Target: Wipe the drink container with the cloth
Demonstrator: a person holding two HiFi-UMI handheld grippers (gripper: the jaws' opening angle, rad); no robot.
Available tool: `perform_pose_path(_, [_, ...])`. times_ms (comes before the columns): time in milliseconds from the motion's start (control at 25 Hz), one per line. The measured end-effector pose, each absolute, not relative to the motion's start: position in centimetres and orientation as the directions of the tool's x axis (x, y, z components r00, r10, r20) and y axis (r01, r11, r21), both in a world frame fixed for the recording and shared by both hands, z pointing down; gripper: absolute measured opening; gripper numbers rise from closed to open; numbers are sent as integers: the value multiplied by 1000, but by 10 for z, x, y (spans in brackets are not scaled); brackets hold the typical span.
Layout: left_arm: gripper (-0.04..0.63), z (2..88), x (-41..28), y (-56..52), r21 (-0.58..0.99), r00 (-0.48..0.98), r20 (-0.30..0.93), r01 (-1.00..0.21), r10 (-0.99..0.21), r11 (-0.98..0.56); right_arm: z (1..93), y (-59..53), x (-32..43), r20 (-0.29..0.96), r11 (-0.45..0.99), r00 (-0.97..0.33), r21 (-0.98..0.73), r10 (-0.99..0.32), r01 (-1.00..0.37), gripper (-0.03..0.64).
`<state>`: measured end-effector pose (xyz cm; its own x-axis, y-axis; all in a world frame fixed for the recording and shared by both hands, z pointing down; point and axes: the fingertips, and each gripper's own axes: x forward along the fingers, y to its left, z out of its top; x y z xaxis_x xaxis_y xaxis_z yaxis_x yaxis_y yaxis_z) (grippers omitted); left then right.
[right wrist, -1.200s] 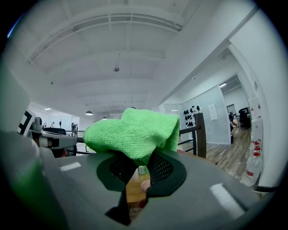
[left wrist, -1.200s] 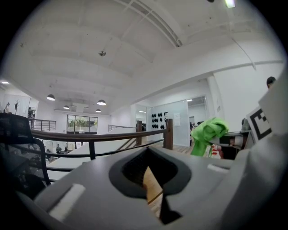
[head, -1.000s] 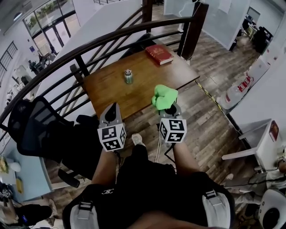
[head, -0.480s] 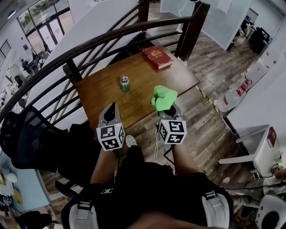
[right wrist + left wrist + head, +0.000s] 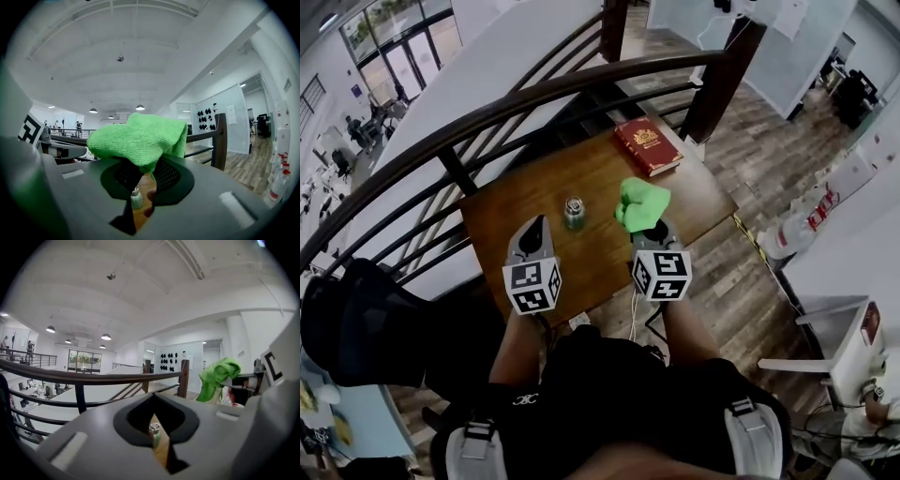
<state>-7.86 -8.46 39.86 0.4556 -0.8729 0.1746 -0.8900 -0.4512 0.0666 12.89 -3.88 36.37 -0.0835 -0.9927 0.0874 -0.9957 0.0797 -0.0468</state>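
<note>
A wooden table (image 5: 600, 178) stands on a plank floor beside a dark curved railing (image 5: 487, 105). The drink container (image 5: 574, 213), a small metal can, stands upright near the middle of the table. A red book (image 5: 648, 146) lies at the table's far right corner. The left gripper (image 5: 535, 225) hovers over the table's near edge, jaws together and empty. The right gripper (image 5: 653, 228), over the same edge, is clamped on the green cloth (image 5: 641, 202), which is bunched above its jaws, clear of the container.

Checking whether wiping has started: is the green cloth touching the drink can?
Apart. The head view shows bare table between the cloth, held in the right tool, and the can.
</note>
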Motion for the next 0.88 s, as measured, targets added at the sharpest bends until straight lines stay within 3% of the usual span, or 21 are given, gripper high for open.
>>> perform_pose_path(400, [52, 404, -94, -182, 9, 400, 227, -913, -888, -408, 369, -156, 118, 120, 134, -142, -73, -983, -988, 48])
perform_pose_path(880, [51, 433, -105, -197, -24, 269, 322, -956, -908, -292, 391, -209, 134, 169, 238, -252, -99, -953, -966, 48])
